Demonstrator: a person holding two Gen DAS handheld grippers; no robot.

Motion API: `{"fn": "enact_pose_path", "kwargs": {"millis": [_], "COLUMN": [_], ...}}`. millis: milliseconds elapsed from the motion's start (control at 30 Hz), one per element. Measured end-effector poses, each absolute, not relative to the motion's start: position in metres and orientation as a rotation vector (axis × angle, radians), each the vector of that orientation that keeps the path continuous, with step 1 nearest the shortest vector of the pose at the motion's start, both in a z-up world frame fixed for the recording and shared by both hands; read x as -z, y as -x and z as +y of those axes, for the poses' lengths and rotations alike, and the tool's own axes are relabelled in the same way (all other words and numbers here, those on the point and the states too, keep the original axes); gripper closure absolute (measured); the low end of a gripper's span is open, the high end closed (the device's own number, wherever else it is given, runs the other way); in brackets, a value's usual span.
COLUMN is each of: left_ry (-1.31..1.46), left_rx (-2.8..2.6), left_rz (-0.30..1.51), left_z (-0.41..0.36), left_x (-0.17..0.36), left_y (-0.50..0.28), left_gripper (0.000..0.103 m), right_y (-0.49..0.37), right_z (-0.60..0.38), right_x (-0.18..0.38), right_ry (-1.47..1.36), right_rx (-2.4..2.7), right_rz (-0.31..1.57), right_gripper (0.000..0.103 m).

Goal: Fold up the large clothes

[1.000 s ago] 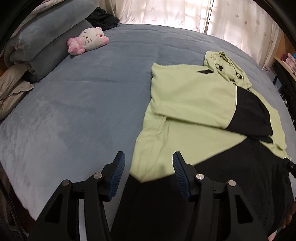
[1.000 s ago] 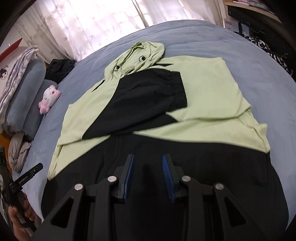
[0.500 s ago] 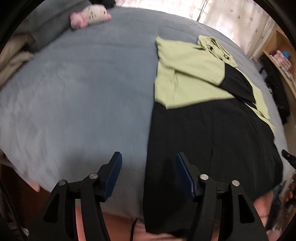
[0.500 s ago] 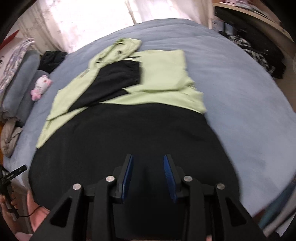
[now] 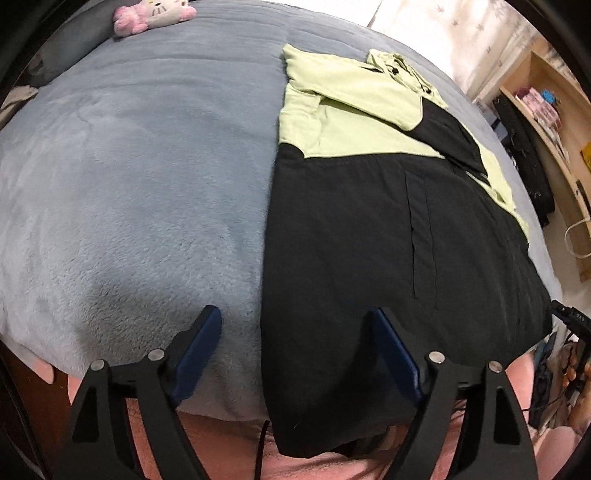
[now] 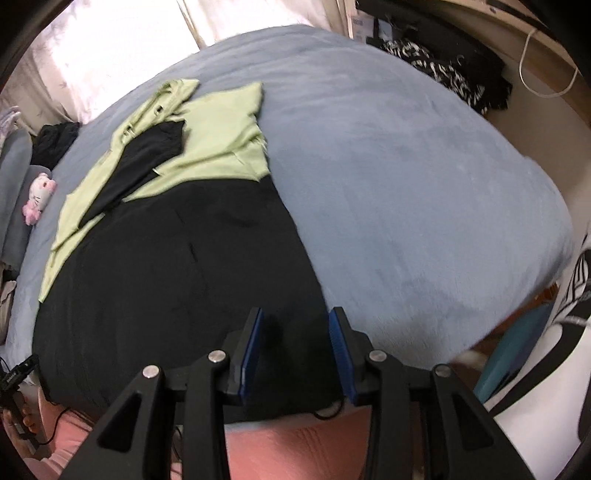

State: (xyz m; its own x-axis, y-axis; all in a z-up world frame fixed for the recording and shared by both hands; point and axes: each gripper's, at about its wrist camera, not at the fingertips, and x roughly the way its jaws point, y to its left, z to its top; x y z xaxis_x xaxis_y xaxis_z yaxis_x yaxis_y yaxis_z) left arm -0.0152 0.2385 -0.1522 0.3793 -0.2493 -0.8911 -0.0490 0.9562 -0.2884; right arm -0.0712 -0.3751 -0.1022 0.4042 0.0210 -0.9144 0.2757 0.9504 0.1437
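Left claw (image 5: 295, 350) is opening, nothing gripped, straddling the hem corner of the green-and-black hooded jacket (image 5: 369, 229); right claw (image 6: 295, 347) is partly open and empty over the opposite corner. Both have pulled back from mid-garment to the near edge, likely preparing a hem-to-hood fold. Jacket lies centre-frame on the blue bed (image 5: 147, 166); plush toy (image 5: 153, 14) upper left, shelf (image 5: 546, 122) at right

Both grippers are matte black frames with triangular cut-outs and round silver screws. The left gripper (image 5: 295, 347) and right gripper (image 6: 295, 343) carry flat blue-padded fingers (image 5: 199, 350). Pink clothing (image 6: 295, 443) fills the lower frame, crossed by thin black cables.
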Motion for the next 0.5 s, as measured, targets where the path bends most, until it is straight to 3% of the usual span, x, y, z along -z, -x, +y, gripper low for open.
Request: {"fn": "enact_pose_path", "kwargs": {"millis": [233, 500], "left_ry": [0.265, 0.313], "left_rx": [0.177, 0.231], "left_rz": [1.187, 1.182], "left_z": [0.226, 0.228], "left_x": [0.152, 0.155], "left_y": [0.018, 0.022], "left_gripper": [0.01, 0.01], "right_y": [0.077, 0.08], "right_z": [-0.386, -0.38], "right_x": [0.119, 0.116], "right_ry": [-0.382, -0.477], "right_rx": [0.101, -0.115], "right_rz": [1.161, 1.149], "right_gripper": [0.064, 0.064]}}
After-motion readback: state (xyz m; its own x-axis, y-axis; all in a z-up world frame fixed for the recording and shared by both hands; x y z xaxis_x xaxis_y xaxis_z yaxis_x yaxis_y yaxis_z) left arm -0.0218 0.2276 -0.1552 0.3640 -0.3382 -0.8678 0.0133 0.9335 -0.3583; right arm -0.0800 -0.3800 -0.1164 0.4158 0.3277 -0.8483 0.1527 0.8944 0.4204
